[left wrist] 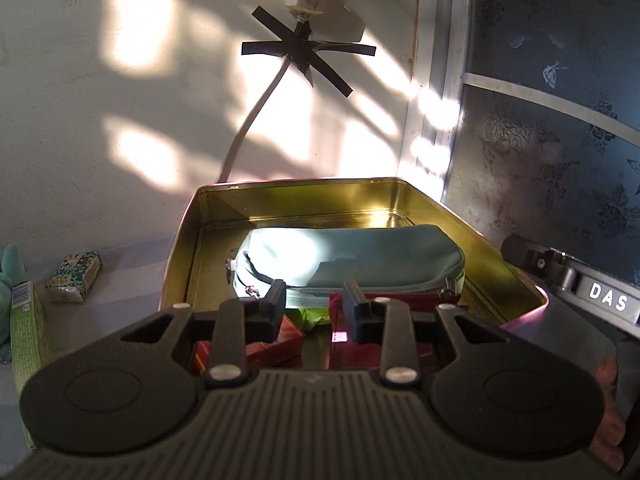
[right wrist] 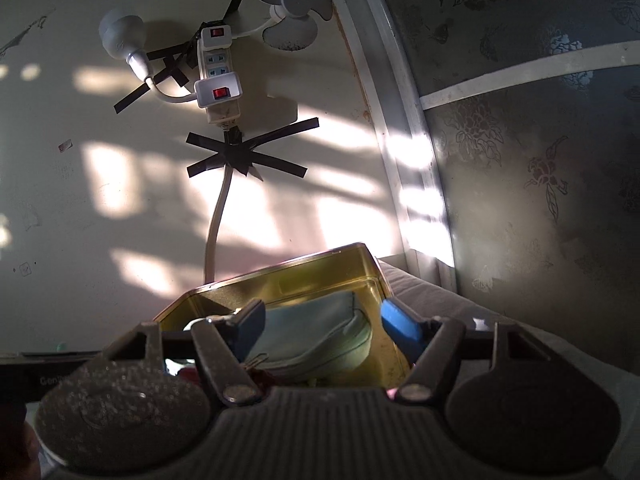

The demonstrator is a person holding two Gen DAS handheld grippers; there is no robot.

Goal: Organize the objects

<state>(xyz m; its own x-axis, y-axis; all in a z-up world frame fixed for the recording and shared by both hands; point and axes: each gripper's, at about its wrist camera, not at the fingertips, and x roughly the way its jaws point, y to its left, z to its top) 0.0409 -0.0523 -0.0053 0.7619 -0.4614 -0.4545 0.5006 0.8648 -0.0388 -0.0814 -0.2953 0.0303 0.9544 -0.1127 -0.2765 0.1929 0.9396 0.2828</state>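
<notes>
A gold metal tin (left wrist: 188,236) stands open against the wall. Inside lies a light teal zip pouch (left wrist: 360,256), with red boxes (left wrist: 276,344) and a green item (left wrist: 314,316) at its near end. My left gripper (left wrist: 314,304) is open and empty, fingers hovering over the tin's near end above the red boxes. My right gripper (right wrist: 322,326) is open and empty, just in front of the same tin (right wrist: 280,280), with the pouch (right wrist: 316,340) between its blue pads. The right gripper's body shows at the left wrist view's right edge (left wrist: 580,284).
A green-patterned tissue pack (left wrist: 74,276) and a green carton (left wrist: 28,332) lie left of the tin, with a teal plush (left wrist: 12,268) at the edge. A taped power strip (right wrist: 218,76) and its cable (right wrist: 216,224) hang on the wall. A patterned panel (right wrist: 540,160) stands right.
</notes>
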